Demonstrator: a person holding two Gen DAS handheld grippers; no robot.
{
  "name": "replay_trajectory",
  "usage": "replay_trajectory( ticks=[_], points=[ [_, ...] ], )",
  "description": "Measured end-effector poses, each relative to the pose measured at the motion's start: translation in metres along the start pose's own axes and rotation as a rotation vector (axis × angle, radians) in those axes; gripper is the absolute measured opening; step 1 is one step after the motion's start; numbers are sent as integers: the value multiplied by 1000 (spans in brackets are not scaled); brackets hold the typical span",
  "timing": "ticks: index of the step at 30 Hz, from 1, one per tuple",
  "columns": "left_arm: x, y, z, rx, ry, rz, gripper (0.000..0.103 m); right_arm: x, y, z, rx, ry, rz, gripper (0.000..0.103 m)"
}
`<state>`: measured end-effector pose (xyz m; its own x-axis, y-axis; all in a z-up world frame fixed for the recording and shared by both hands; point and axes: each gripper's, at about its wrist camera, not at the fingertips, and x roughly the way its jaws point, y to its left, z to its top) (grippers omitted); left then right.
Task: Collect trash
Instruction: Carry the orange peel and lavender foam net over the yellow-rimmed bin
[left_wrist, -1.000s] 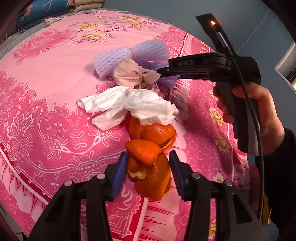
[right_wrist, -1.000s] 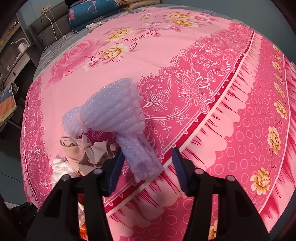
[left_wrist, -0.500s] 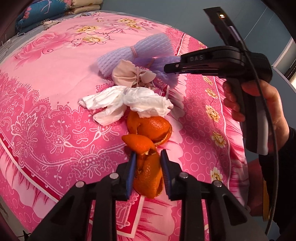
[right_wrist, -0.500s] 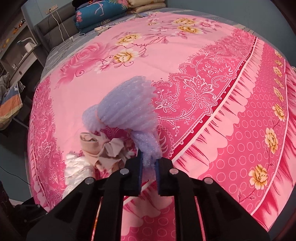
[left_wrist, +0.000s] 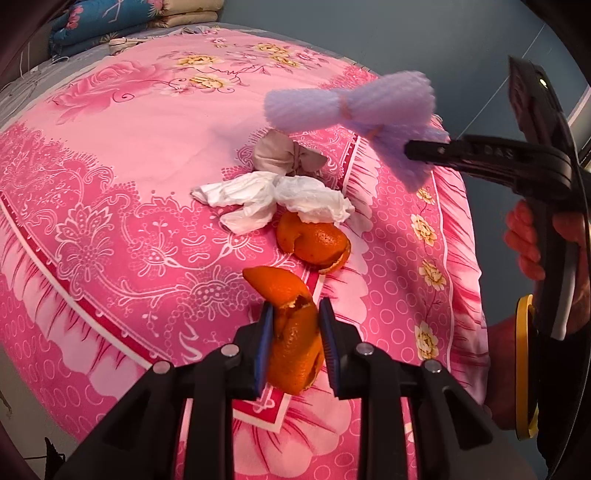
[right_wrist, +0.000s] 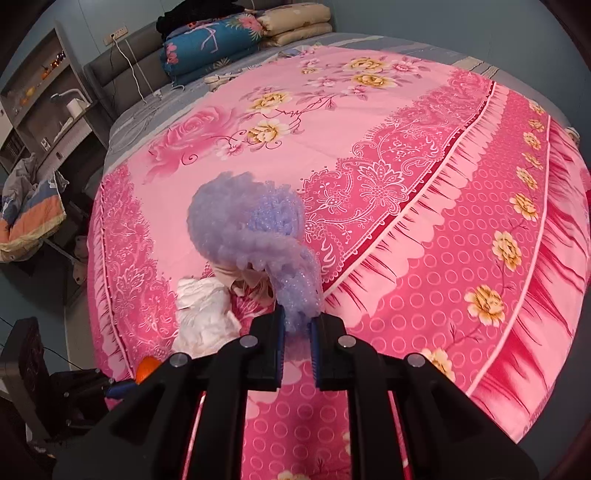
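The left gripper (left_wrist: 295, 341) is clamped on a strip of orange peel (left_wrist: 293, 332), its blue pads pressing the curled strip from both sides; the peel's pointed end sticks up past the fingertips, and the strip appears raised off the bedspread (left_wrist: 122, 155). Gripping it low and across its width probably keeps the floppy strip from slipping out.

The right gripper (right_wrist: 297, 334) is closed on one tail of a purple foam net (right_wrist: 255, 236). In the left view the net (left_wrist: 354, 110) hangs in the air above the bedspread's far right edge, its banded middle and fanned ends dangling free of the fingers. Pinching a thin end rather than the bulky middle lets the narrow jaws close fully on soft material.

Three pieces of trash lie on the bedspread near its right edge: a second peel (left_wrist: 314, 243), a crumpled white tissue (left_wrist: 269, 197) overlapping that peel's top, and a beige wrapper (left_wrist: 284, 157) just beyond the tissue. They sit in a tight row, so each can be picked in turn. No bin is visible in either view, so where the held pieces should go cannot be told.
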<state>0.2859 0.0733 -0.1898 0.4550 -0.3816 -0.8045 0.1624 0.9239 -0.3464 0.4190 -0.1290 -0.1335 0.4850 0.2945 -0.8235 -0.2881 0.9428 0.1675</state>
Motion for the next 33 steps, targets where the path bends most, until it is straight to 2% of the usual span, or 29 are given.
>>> replay_trajectory(
  ticks=[6, 12, 26, 33],
  points=[
    [-14, -1, -4, -8, -22, 2, 23, -30, 3, -18, -44, -22, -47, 11],
    [-29, -8, -7, 3, -46, 10, 23, -67, -4, -32, -34, -61, -54, 11],
    [-71, -36, -13, 42, -131, 6, 23, -144, -3, -70, 13, -166, -6, 11],
    [-90, -54, -13, 66, -178, -23, 23, -182, -2, -90, 27, -229, 12, 11]
  ],
)
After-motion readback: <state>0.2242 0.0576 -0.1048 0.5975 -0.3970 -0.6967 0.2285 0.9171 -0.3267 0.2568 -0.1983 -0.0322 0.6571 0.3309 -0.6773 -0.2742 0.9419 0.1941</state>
